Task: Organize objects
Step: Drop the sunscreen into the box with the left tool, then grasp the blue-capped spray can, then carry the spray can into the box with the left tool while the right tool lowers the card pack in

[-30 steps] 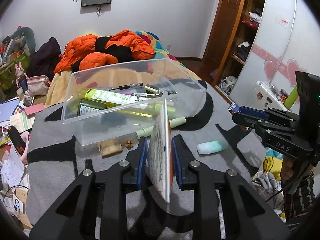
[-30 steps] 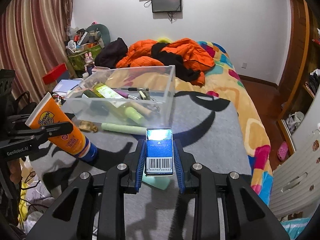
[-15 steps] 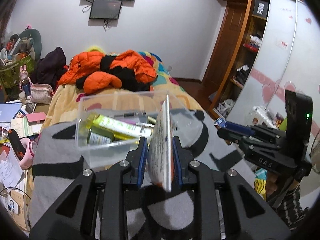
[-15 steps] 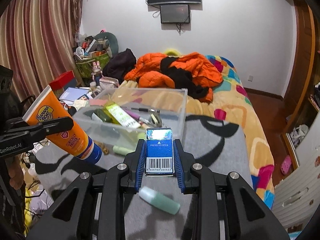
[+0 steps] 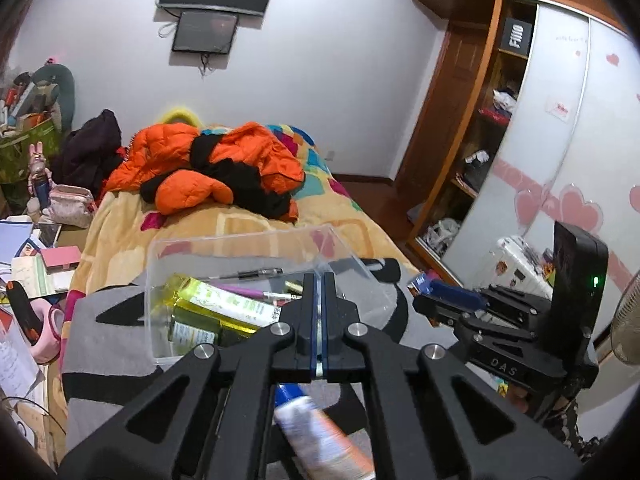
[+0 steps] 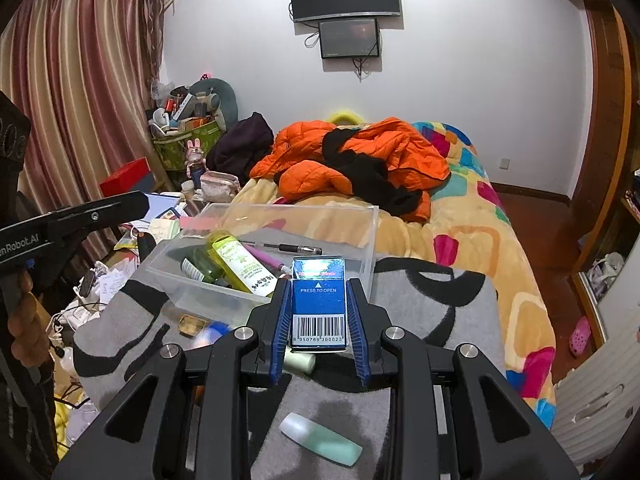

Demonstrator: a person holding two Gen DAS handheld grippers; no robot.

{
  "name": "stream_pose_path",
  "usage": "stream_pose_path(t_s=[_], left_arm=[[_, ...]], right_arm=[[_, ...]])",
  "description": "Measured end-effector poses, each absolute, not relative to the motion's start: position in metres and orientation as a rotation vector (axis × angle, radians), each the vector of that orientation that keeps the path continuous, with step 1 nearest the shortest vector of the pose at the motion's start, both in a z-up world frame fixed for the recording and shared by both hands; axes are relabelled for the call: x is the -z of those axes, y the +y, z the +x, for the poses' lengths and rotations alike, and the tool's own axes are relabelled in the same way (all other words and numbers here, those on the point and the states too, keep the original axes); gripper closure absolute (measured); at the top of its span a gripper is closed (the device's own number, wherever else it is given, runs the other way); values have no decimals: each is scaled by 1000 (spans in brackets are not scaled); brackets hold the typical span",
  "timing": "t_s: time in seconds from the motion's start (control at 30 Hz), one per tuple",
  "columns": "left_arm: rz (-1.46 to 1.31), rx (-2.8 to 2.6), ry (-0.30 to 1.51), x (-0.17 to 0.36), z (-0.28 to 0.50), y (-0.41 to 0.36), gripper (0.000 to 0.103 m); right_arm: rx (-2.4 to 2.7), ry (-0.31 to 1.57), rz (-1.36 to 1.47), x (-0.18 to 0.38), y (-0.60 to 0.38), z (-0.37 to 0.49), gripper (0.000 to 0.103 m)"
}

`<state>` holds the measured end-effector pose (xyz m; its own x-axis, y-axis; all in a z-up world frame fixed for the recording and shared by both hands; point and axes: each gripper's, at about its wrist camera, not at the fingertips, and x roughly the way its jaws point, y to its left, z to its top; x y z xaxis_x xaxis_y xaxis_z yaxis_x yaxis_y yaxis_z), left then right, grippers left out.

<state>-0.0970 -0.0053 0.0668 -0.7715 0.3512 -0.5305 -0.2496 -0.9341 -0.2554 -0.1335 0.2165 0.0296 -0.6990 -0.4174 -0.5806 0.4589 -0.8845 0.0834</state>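
Blue box pinched in right hand-held gripper: light, rigid, gripped across sides. Left hand-held gripper pressed together, empty.

Bottles and pen in bin; tube before it on blanket.

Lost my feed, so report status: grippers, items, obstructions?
Left gripper shut, empty; orange tube blurred beneath it. Right gripper shut on blue box. Clear bin ahead, open top, unobstructed.
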Motion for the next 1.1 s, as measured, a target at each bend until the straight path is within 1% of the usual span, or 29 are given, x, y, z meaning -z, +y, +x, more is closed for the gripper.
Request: stream_pose_path(t_s=[0.1,0.2,0.3,0.37,0.43,0.53,0.57,0.67,0.9,0.93,0.97,1.0,1.03,1.1], left_arm=[[-895,-2660,-242,-58,-96,-4,102],[-950,-2652,-198,-45,-91,1,100],[-1049,-2608,-153,-24,-87,12,86],[-1103,-2601,-128,-8,-85,18,67],[-1174,-2602,-104,13,-84,24,57],[-1261,-2594,-129,36,-82,24,46],[-1284,-2587,-154,42,-82,22,44],[-1354,-2547,-220,60,-85,18,44],[-1385,-2495,-261,75,-95,30,44],[-1381,-2503,-254,75,-97,32,45],[-1376,-2509,-252,75,-98,34,53],[-1367,-2509,-256,74,-99,34,54],[-1358,-2500,-278,74,-99,33,58],[-1349,-2507,-296,74,-99,31,58]], right_arm=[[2513,90,857,-25,216,-135,78],[2506,80,882,-19,217,-140,78],[2503,69,896,-15,217,-142,78],[2499,65,904,-13,217,-143,78],[2496,70,909,-11,216,-143,78],[2499,93,908,-10,214,-143,78],[2502,104,906,-10,213,-143,78],[2506,139,894,-13,210,-147,78],[2505,181,895,-12,201,-164,78],[2503,186,897,-11,200,-166,78],[2500,189,901,-10,198,-168,78],[2497,191,905,-9,197,-170,78],[2495,194,911,-8,196,-172,78],[2491,197,921,-6,195,-176,78]])
